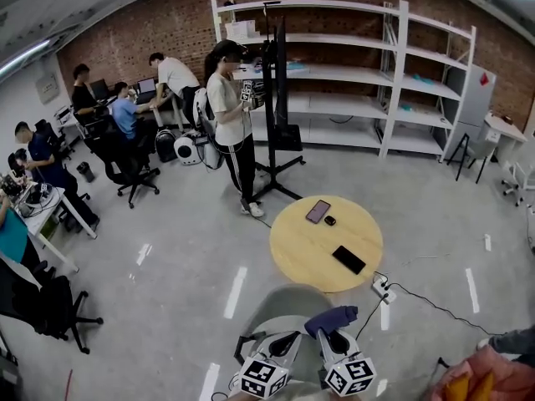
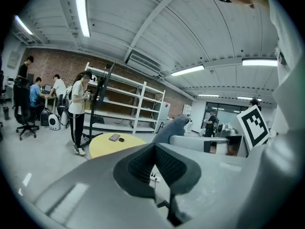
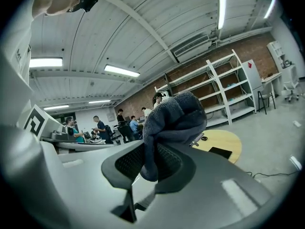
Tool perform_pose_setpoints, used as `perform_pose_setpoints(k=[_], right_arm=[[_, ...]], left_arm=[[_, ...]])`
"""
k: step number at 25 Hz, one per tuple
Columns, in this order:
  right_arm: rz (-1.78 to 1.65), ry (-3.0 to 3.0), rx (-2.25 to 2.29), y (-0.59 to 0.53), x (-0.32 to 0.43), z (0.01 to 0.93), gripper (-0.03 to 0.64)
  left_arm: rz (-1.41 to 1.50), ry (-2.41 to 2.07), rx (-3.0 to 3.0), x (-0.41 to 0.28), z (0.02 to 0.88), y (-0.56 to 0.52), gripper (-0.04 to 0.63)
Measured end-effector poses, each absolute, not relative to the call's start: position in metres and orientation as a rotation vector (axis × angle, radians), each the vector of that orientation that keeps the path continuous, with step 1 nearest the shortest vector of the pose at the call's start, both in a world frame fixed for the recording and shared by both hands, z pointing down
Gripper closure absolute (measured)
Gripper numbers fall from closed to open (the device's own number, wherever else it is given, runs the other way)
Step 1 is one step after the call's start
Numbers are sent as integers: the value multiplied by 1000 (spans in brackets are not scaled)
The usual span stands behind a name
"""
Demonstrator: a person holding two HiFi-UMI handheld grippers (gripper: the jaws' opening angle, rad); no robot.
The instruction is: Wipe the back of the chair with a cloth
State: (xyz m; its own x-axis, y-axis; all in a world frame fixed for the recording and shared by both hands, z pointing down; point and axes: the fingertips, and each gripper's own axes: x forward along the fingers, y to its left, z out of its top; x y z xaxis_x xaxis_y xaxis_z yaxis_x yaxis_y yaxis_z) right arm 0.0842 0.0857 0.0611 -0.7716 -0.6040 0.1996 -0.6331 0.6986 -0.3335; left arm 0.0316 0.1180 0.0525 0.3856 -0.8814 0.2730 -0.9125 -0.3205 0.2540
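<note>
Looking down from my head, my two tongs are at the very bottom. My right tongs (image 1: 335, 337) pinch a dark blue cloth (image 1: 332, 316), which sticks up out of them. My left tongs (image 1: 282, 342) are just beside them. Under both is a round grey shape that I think is the chair (image 1: 282, 301). The cloth seems to be above it, but I can't tell if it touches. A round yellow table (image 1: 303, 253) stands just past it.

From my left tongs (image 2: 155, 147), the two dark pads are pressed together with nothing between them. The cloth (image 2: 174, 127) pokes up just beyond. This view shows no chair.

From my right tongs (image 3: 153, 151), the jaws are squeezed on the cloth (image 3: 175, 117). It bunches up in a fat lump and hides part of the table (image 3: 228, 141) behind it. No chair shows here either.

I think I am only getting ready to wipe. To do it well, I should hold the cloth tight, lay it flat on the chair back and rub in long lines. My left tongs could steady the chair.

The bottom edge of the head view cuts off most of the chair.
</note>
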Motion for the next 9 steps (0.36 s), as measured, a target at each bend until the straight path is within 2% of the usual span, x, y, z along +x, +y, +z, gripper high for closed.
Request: perform_pose_setpoints(k=[9], right_arm=[[588,-2805,1008,106,81,68,543]], left_arm=[[106,-1570,2288,34,53,137,594]])
